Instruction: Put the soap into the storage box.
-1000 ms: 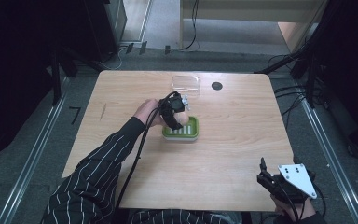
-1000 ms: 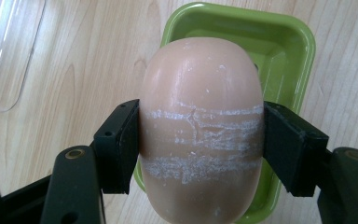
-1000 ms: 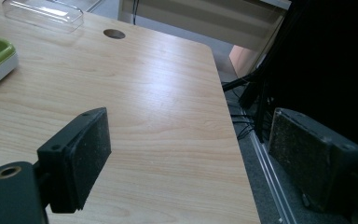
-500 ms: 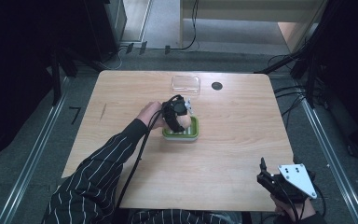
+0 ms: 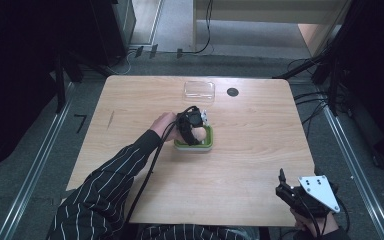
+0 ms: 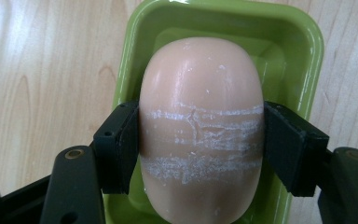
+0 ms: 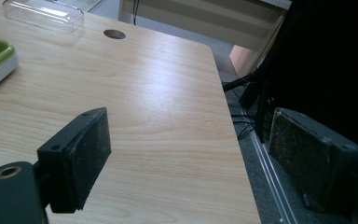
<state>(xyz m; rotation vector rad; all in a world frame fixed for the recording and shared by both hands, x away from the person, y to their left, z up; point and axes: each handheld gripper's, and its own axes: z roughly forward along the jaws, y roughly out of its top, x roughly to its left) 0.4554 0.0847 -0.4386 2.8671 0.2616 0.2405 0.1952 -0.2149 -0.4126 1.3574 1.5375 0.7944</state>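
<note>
The pale pink oval bar of soap (image 6: 201, 126) is clamped across its middle between the two black jaws of the left gripper (image 6: 200, 144), which are closed against its sides. The soap is seen at the centre of the left gripper view, within the rim of the green rectangular plastic soap dish (image 6: 307, 46); whether it rests on the dish floor cannot be told. In the high view the dish (image 5: 207, 143) sits at the centre of the light wooden table (image 5: 145, 95).

Risks, as judged: the soap surface appears smooth and is scored with white marks at the contact band, so slippage is possible if clamping pressure is reduced unevenly. The dish could be dragged if a jaw catches its wall during withdrawal.

The right gripper (image 7: 191, 154) is held wide open and empty, at the lower right of the high view. A clear rectangular plastic lid (image 5: 199, 90) and a round dark table hole (image 5: 232, 92) lie above centre, well apart from the dish. No obstruction is present.
</note>
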